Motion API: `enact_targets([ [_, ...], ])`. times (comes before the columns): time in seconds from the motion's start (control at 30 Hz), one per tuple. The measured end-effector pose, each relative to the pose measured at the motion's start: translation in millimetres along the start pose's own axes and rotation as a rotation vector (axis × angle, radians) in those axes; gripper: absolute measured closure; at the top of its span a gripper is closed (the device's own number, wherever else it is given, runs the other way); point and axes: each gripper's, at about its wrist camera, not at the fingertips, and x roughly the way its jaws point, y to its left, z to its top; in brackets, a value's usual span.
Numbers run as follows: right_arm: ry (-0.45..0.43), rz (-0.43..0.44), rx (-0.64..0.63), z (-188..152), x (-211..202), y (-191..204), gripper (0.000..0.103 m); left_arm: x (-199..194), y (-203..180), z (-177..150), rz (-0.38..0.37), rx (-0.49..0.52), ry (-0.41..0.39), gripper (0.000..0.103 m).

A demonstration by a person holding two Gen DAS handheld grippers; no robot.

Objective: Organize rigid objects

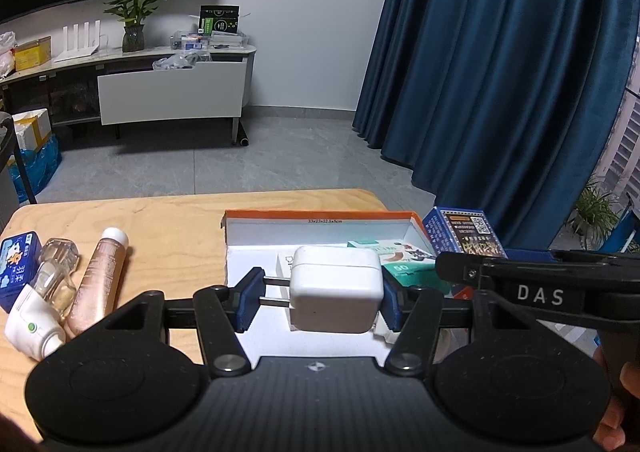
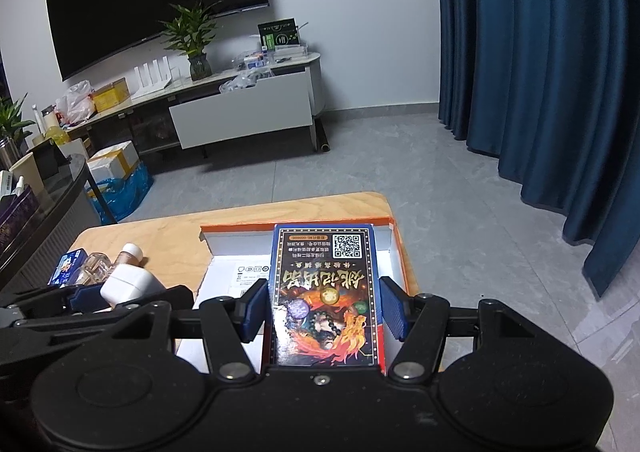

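My left gripper (image 1: 320, 302) is shut on a white plug charger (image 1: 334, 288). One pad bears on its two prongs, the other on its body. It hangs over the near part of an open white box with an orange rim (image 1: 320, 215), which holds a teal carton (image 1: 390, 257). My right gripper (image 2: 325, 310) is shut on a blue card box with a dark label and QR code (image 2: 324, 292), held flat above the same open box (image 2: 294, 226). In the left wrist view that blue card box (image 1: 460, 228) shows at the right. The charger (image 2: 124, 284) shows at the left of the right wrist view.
On the wooden table (image 1: 168, 220), left of the open box, lie a blue tin (image 1: 18, 264), a clear glass bottle (image 1: 56, 272), a pink tube (image 1: 100, 288) and a white bottle (image 1: 32, 328). Beyond the table are grey floor, a TV cabinet and a blue curtain (image 1: 500, 72).
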Motion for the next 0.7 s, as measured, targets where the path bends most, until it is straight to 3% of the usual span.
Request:
enact_targets([
  [0.7,0.047,-0.017,-0.008,19,41,2,0.032,24,3,16,0.006,-0.003,0.004,0.044],
])
